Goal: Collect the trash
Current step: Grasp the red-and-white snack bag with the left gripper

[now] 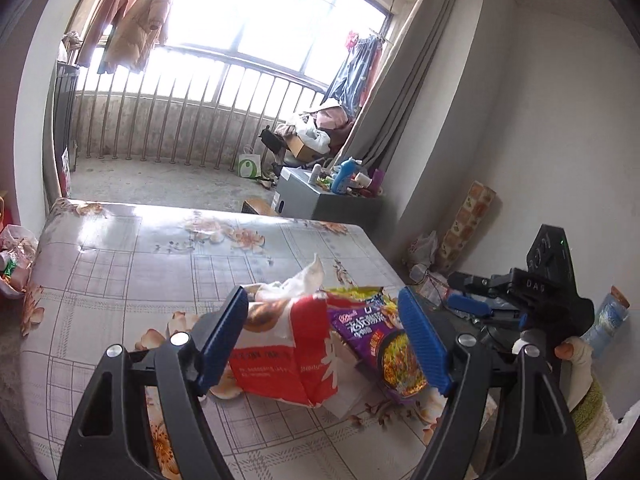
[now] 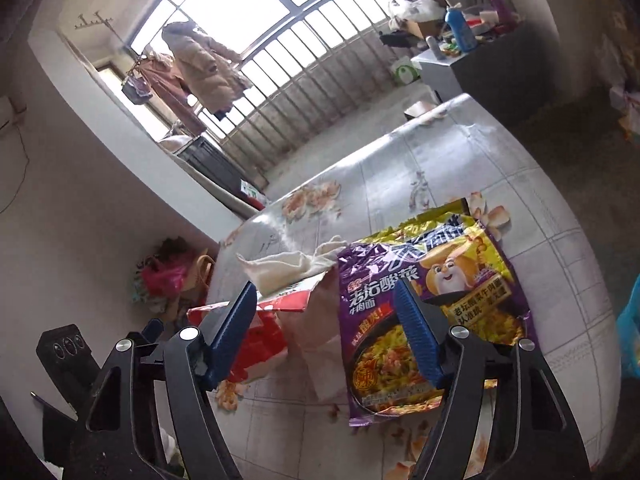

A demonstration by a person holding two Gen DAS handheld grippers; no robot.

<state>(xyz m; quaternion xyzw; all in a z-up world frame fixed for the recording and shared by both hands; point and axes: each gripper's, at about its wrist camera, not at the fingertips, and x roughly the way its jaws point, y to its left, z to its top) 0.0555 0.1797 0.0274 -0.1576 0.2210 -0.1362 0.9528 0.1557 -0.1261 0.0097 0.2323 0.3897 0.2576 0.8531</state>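
Straddling red wrapper (image 1: 286, 360), noodle packet (image 2: 420, 312) beside: both grippers' fingers apart.

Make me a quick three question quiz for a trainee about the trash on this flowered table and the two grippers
1. True or false: the left gripper is shut on the red and white bag.
2. Which wrapper lies nearer the right gripper? A. the purple noodle packet B. a green bottle C. a blue can
3. Fill in: the white crumpled tissue sticks out of the top of the ____ bag.

Key
1. False: its jaws stand wide apart, with the bag between them.
2. A.
3. Red and white; the tissue rises from its torn top, on the flowered tablecloth.
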